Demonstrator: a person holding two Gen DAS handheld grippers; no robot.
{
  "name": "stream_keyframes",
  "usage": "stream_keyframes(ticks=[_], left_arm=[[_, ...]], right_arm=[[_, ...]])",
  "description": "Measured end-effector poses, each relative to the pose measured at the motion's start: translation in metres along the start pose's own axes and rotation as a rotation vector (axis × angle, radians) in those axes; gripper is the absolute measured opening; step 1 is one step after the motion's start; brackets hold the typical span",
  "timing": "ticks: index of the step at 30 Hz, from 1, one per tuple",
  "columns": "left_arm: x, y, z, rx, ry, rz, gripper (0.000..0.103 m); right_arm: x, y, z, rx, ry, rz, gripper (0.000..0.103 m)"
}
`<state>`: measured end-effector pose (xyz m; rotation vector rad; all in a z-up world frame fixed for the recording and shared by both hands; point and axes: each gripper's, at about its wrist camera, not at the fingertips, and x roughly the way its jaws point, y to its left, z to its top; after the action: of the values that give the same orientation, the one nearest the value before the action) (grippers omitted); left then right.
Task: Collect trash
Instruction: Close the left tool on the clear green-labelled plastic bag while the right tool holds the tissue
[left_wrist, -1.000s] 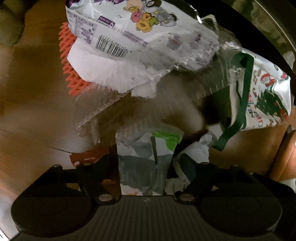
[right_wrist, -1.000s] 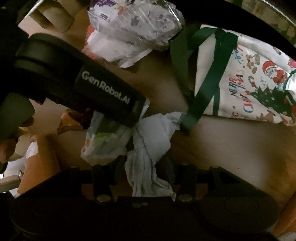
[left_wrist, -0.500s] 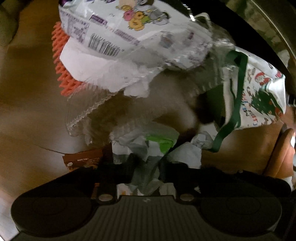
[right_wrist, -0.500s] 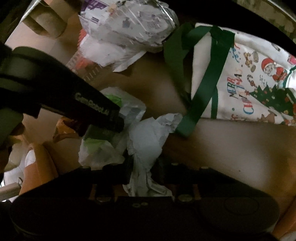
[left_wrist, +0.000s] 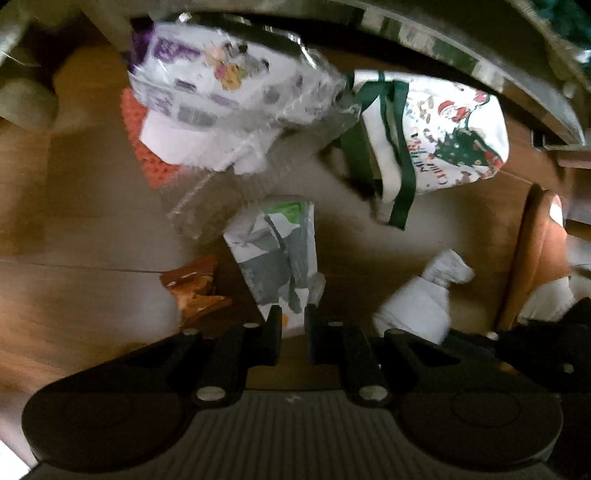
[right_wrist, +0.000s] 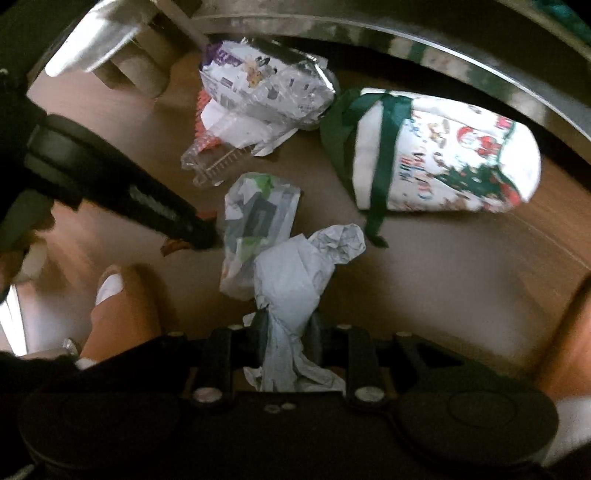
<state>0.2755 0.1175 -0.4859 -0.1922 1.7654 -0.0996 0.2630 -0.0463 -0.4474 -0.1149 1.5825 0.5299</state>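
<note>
Presently, left wrist view: my left gripper (left_wrist: 290, 321) is clamped on the lower end of a grey-and-green printed plastic wrapper (left_wrist: 277, 254), which stands up off the wooden floor (left_wrist: 74, 288). Just beside it, to the left, lies an orange-brown snack wrapper (left_wrist: 194, 284). Farther off: a purple-printed snack bag (left_wrist: 221, 85) lying over an orange mat (left_wrist: 147, 162) and a clear plastic tray (left_wrist: 207, 206); a Christmas tote bag with green straps (left_wrist: 443, 136). A crumpled white tissue (left_wrist: 424, 295) shows low on the right.

Right wrist view: my right gripper (right_wrist: 286, 332) is closed on that crumpled white tissue (right_wrist: 295, 288), its upper end free and touching the printed plastic wrapper (right_wrist: 258, 218). The left gripper's body reaches in from the left. The tote bag (right_wrist: 443, 158) lies near; the snack bag (right_wrist: 258, 85) beyond.

Risks, as I judge them: each grip holds only a narrow end, so thin plastic or soft paper could slide out or tear in transit. The two pieces touch and may drag one another. The green strap lies near the tissue and could snag.
</note>
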Motion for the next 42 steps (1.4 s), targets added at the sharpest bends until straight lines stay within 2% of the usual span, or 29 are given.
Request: stream_keyframes(ticks=[5, 10, 12, 13, 14, 15, 16, 23, 30, 32, 39, 42], left_arm=[[-0.021, 0.006, 0.005, -0.066, -0.013, -0.029, 0.012], [-0.006, 0.006, 0.011, -0.139, 0.022, -0.034, 0.016], [0.003, 0.006, 0.012, -0.168, 0.034, -0.028, 0.028], [0.007, 0.006, 0.013, -0.186, 0.035, -0.022, 0.047], [0.011, 0.005, 0.015, -0.198, 0.028, -0.011, 0.073], [0.014, 0.004, 0.016, -0.201, 0.01, 0.003, 0.08], [0.017, 0.003, 0.017, -0.201, -0.011, 0.016, 0.082], [0.062, -0.007, 0.027, -0.2, -0.038, 0.087, 0.081], [0.088, -0.008, 0.033, -0.276, -0.057, 0.09, 0.08], [0.094, -0.005, 0.033, -0.297, -0.052, 0.083, 0.069], [0.101, -0.003, 0.032, -0.306, -0.062, 0.115, 0.056], [0.098, -0.007, 0.031, -0.29, -0.075, 0.126, 0.04]], right_arm=[[-0.063, 0.011, -0.01, 0.039, -0.066, 0.015, 0.023], [-0.121, 0.011, -0.026, 0.105, -0.135, 0.081, 0.023], [-0.124, 0.013, -0.027, 0.108, -0.138, 0.092, 0.023], [-0.121, 0.014, -0.024, 0.103, -0.137, 0.099, 0.023], [-0.118, 0.015, -0.021, 0.096, -0.137, 0.1, 0.023], [-0.112, 0.016, -0.02, 0.092, -0.133, 0.096, 0.023], [-0.105, 0.016, -0.017, 0.093, -0.118, 0.092, 0.023], [-0.086, 0.017, -0.018, 0.076, -0.046, 0.11, 0.023], [-0.081, 0.016, -0.02, 0.094, -0.011, 0.152, 0.023], [-0.08, 0.016, -0.02, 0.093, -0.008, 0.154, 0.023], [-0.075, 0.014, -0.021, 0.107, 0.007, 0.153, 0.023], [-0.075, 0.015, -0.021, 0.104, 0.007, 0.15, 0.023]])
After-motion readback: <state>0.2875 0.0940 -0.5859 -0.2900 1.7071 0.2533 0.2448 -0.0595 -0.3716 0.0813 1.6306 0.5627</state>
